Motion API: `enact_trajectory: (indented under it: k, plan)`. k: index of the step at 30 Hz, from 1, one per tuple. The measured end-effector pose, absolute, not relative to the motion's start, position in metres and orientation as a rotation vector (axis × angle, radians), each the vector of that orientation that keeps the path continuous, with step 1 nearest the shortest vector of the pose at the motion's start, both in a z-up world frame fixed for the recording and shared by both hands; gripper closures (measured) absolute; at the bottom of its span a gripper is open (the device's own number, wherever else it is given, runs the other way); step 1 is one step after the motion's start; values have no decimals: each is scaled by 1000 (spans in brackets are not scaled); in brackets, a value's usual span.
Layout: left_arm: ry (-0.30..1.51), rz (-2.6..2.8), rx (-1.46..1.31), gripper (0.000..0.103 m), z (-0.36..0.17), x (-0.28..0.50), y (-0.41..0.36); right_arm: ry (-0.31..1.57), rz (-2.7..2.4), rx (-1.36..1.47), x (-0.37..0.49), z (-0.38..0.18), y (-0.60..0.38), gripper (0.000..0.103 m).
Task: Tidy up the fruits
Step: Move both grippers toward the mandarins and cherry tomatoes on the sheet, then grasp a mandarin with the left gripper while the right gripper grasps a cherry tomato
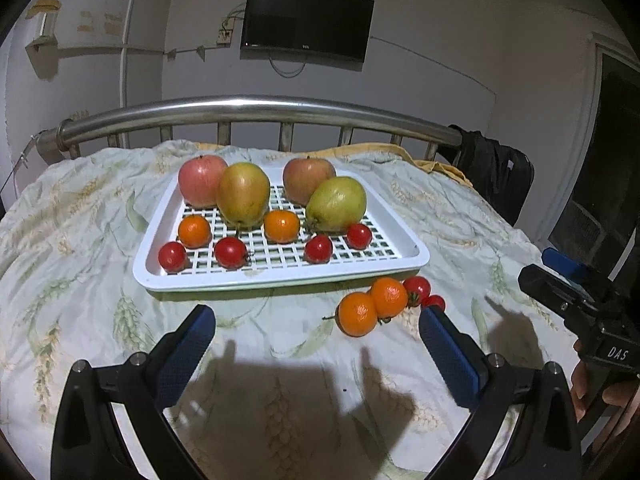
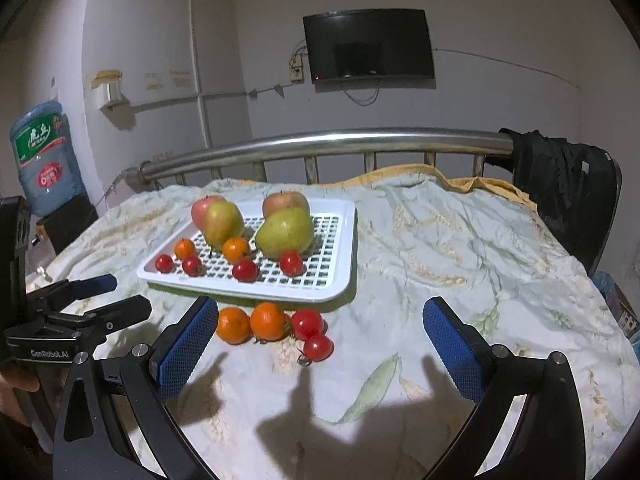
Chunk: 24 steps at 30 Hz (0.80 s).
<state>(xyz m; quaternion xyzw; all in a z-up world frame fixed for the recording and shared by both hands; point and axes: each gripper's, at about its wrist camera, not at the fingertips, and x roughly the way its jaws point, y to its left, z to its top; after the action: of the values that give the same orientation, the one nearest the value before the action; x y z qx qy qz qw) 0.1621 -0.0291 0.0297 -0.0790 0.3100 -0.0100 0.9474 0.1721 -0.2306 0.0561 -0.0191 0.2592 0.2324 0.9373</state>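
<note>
- Crumpled pale bedcover [image 2: 460, 248] with a wheat-and-leaf print spreads over the bed and carries everything; a steel bed rail [image 1: 248, 110] curves across behind it, and its soft folds, I judge, let round fruit roll.
- White slotted tray [image 1: 404, 258] lies on the bedcover, holding two apples at the back, two pears in front of them, two oranges, then four tomatoes in the front row.
- Left gripper [image 1: 316, 338] hovers low before the tray with its jaws released and nothing between the blue pads.
- Right gripper [image 2: 320, 338] hovers likewise, jaws spread wide and empty, with the loose fruit just ahead and towards its left pad.
- Loose oranges [image 2: 250, 323], two side by side and touching, rest on the bedcover just beside the tray's near edge.
- Loose tomatoes [image 2: 312, 334], two of them, sit right of the oranges, the upper one touching an orange.
- My reading of the step: these four remain to be set on the tray. The right gripper looks better placed; take an outer fruit first so the neighbours are not nudged, close gently across its middle, lift clear of the rim, and lower it into its own row.
- Beyond the bed: a dark wall television [image 1: 306, 20], a water bottle [image 2: 42, 156] at left, dark clothing [image 2: 560, 184] draped over the rail's right end.
</note>
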Motion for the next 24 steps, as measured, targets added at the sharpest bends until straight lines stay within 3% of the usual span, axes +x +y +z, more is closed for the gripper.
enact_trajectory:
  k: [14, 17, 19, 24]
  plan:
    - [784, -60, -169, 3, -4, 193, -32, 674, 496, -166, 190, 18, -212, 2]
    - [813, -89, -142, 10, -8, 206, -42, 721, 498, -206, 199, 11, -205, 13]
    - [846, -109, -129, 18, -14, 216, -49, 749, 500, -231, 204, 5, -201, 27]
    - [897, -142, -122, 29, -25, 236, -61, 814, 500, -266, 220, -11, -193, 48]
